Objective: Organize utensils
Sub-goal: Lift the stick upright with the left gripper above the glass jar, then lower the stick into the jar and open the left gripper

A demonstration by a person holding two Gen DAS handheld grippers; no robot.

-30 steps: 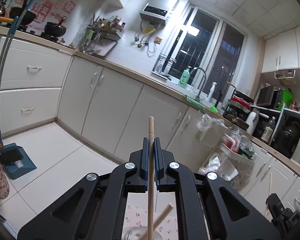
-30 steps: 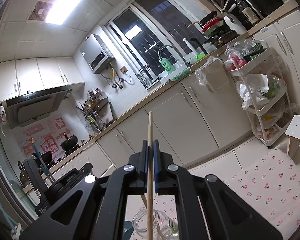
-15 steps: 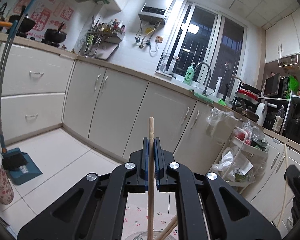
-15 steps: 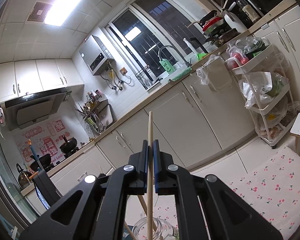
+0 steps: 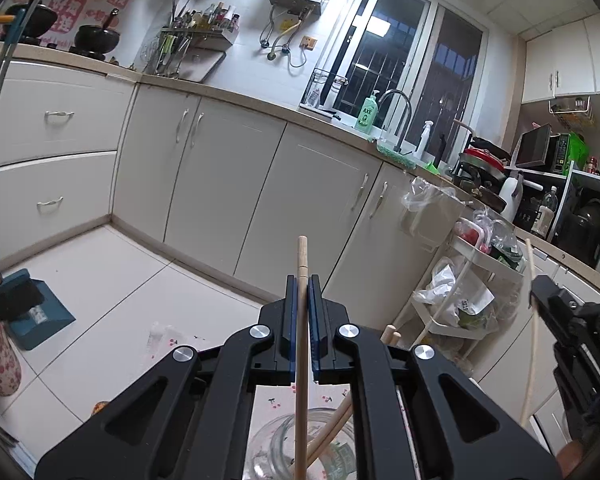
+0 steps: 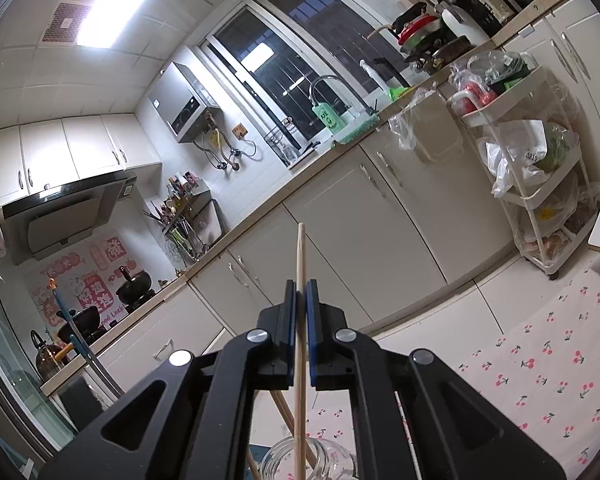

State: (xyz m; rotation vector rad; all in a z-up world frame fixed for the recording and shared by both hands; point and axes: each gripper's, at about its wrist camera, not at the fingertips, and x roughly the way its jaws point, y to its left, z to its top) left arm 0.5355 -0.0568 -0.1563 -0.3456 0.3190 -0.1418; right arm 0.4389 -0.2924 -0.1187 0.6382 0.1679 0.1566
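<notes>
Two grippers are working over one glass jar, which is standing on a cherry-print cloth. The left gripper is clamping one wooden chopstick upright, its lower end reaching down into the jar. The right gripper is pinching a second, paler chopstick the same way above the jar's mouth. Two more chopsticks are already leaning inside the jar.
</notes>
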